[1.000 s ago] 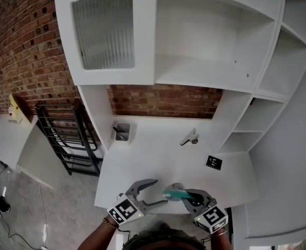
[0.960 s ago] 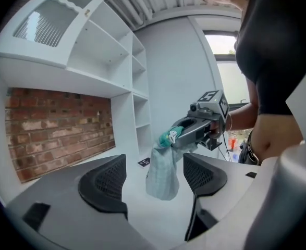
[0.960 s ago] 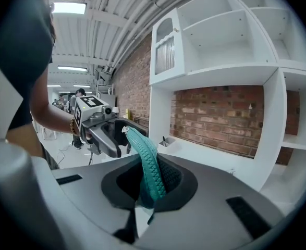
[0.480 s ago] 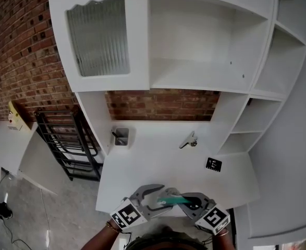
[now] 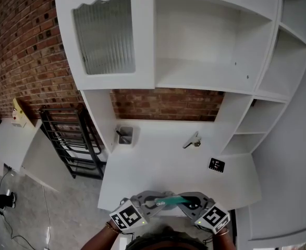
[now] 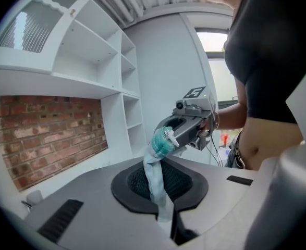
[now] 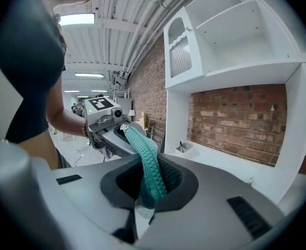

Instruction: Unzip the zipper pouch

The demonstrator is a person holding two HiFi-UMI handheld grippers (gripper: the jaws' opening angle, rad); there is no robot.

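Left gripper just closed on pouch held by right gripper.

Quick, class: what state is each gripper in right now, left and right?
Left gripper: jaws have just been closing, now shut on one end of the zipper pouch.
Right gripper: shut on the pouch's other end.

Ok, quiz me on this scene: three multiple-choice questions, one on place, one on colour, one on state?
1. Where is the pouch? A in the cupboard; B between left tool and right tool; C on the floor.
2. Its colour? A red; B black; C teal.
3. The right tool's jaws? A shut on the pouch; B wide open; C out of view.
Key: B, each tool grips an end, the left tool's jaws having just closed on it; C, the zipper is teal; A, they pinch it.
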